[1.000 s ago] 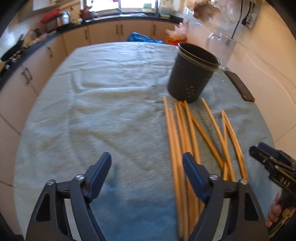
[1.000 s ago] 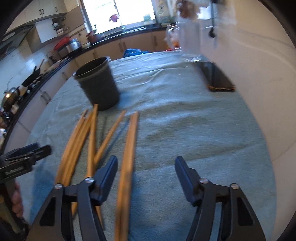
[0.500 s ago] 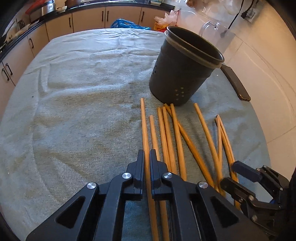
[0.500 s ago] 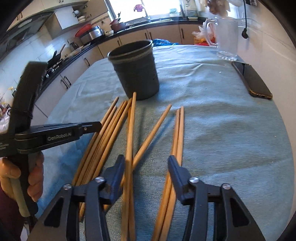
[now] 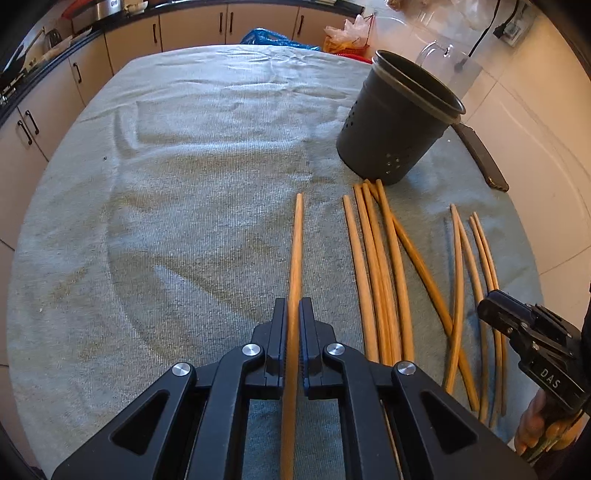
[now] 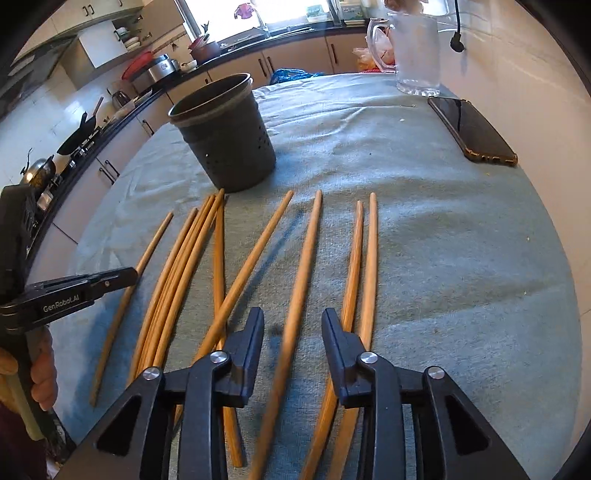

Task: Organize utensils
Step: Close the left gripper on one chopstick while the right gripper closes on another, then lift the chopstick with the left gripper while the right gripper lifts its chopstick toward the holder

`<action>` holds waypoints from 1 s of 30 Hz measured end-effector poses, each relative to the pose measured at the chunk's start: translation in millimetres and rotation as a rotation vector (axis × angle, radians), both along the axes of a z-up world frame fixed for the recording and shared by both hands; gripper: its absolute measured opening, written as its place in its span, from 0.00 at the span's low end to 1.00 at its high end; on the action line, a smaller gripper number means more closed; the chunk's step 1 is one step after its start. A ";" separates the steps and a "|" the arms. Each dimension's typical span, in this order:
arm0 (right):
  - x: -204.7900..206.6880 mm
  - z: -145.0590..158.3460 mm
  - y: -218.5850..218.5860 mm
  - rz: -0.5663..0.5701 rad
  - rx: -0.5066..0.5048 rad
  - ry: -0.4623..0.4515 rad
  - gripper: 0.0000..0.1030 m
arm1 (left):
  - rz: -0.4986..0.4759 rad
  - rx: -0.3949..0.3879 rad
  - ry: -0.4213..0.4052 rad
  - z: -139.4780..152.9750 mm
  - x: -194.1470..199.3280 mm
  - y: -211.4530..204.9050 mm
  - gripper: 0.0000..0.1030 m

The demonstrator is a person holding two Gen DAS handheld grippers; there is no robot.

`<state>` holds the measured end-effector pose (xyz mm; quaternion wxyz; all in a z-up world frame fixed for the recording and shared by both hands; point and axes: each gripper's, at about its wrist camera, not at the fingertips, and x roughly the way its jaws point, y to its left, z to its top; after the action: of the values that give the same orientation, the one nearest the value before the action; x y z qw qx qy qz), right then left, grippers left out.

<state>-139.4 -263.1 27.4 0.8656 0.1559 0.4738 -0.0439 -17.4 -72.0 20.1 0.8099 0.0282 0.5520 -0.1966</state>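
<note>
Several long wooden chopsticks [image 5: 380, 266] lie on a grey-green cloth in front of a dark perforated utensil holder [image 5: 399, 122], which also shows in the right wrist view [image 6: 225, 136]. My left gripper [image 5: 292, 314] is shut on one chopstick [image 5: 296, 240], set apart to the left of the others; it also shows in the right wrist view [image 6: 122, 277]. My right gripper [image 6: 291, 321] is open, its jaws on either side of a single chopstick [image 6: 304, 266] without touching it. It appears in the left wrist view [image 5: 491, 306] at the right.
A dark phone [image 6: 472, 129] lies at the table's right edge near the wall. A clear glass jug [image 6: 413, 48] stands at the back right. Kitchen cabinets [image 5: 192, 26] and counters run beyond the table. The cloth [image 5: 184, 184] stretches to the left.
My left gripper closed on one chopstick and carried it left, away from the pile. My right gripper moved right and now straddles a different single chopstick, still open.
</note>
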 end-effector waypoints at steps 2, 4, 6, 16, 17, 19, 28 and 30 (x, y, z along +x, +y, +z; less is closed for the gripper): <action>6.8 -2.3 -2.0 0.011 0.009 0.021 0.34 | 0.000 0.018 0.006 0.6 5.2 -2.3 0.05; 15.0 -6.5 -4.6 0.019 0.020 0.046 0.34 | -0.007 0.037 0.009 0.5 12.6 -7.8 0.05; 24.3 -5.9 -7.5 0.014 0.008 0.061 0.34 | -0.018 0.056 0.019 -1.1 20.5 -12.2 0.06; 58.8 -4.2 -28.5 0.004 -0.011 0.162 0.34 | -0.044 0.097 0.052 -2.4 55.3 -28.3 0.07; 61.8 -4.0 -30.0 0.004 -0.011 0.172 0.34 | -0.049 0.098 0.056 -2.3 58.4 -29.5 0.07; 67.1 -3.6 -31.8 0.006 -0.011 0.189 0.34 | -0.052 0.099 0.057 -2.2 64.3 -32.9 0.14; 87.8 -6.2 -40.7 -0.005 0.017 0.240 0.34 | -0.089 0.136 0.045 -5.4 88.1 -47.6 0.30; 94.4 -7.0 -42.2 -0.002 0.012 0.247 0.34 | -0.109 0.150 0.041 -6.2 91.0 -52.6 0.30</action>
<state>-45.0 -305.3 20.4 0.7998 0.1549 0.5768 -0.0607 73.6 -124.6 13.8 0.7821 0.1146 0.5794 -0.1988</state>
